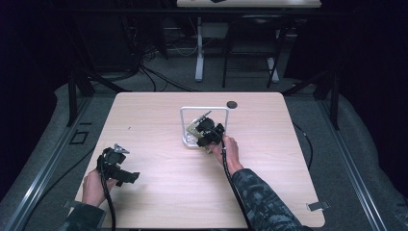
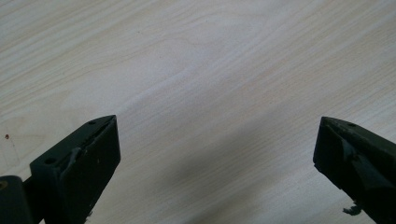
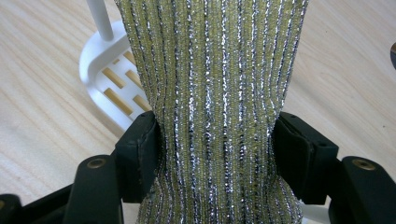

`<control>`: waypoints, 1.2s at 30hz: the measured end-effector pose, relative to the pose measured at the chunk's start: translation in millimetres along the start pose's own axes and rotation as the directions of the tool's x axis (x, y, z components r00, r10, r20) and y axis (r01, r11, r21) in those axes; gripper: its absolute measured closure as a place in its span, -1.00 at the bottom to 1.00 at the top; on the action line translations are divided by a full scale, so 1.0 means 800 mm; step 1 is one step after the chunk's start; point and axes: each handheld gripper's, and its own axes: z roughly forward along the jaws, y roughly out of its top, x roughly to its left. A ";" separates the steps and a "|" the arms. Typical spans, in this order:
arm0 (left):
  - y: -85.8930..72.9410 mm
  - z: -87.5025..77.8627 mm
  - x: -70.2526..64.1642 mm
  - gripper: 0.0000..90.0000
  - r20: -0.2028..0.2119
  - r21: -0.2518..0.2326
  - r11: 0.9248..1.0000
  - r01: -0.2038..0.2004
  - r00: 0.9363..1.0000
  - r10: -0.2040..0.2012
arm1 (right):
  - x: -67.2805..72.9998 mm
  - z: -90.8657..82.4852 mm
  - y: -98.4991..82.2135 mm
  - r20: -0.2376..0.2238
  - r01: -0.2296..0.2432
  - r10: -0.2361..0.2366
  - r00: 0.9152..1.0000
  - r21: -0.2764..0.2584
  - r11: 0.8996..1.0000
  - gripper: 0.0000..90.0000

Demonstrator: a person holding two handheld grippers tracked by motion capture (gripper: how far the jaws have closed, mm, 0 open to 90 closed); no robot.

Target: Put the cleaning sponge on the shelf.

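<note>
A glittery yellow and silver scouring sponge (image 3: 215,84) stands upright between the black jaws of my right gripper (image 3: 215,140), whose pads squeeze it in at the waist. It sits over the slotted base of a white rack (image 3: 100,70). From the high view, the right gripper (image 1: 208,134) holds the sponge (image 1: 196,126) inside the white rack's frame (image 1: 204,109) at the middle of the table. My left gripper (image 1: 126,176) rests near the front left of the table. Its jaws (image 2: 217,154) stand wide apart over bare wood with nothing between them.
The light wooden table (image 1: 159,202) has a small dark round object (image 1: 232,104) just behind the rack, near the far edge. Dark floor, cables and another table's legs lie beyond the far edge.
</note>
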 end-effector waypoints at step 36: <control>0.001 0.000 -0.003 -0.95 0.014 -0.003 1.000 -0.007 1.000 0.007 | 0.008 -0.058 -0.006 -0.145 0.043 -0.052 0.988 -0.066 0.997 -0.77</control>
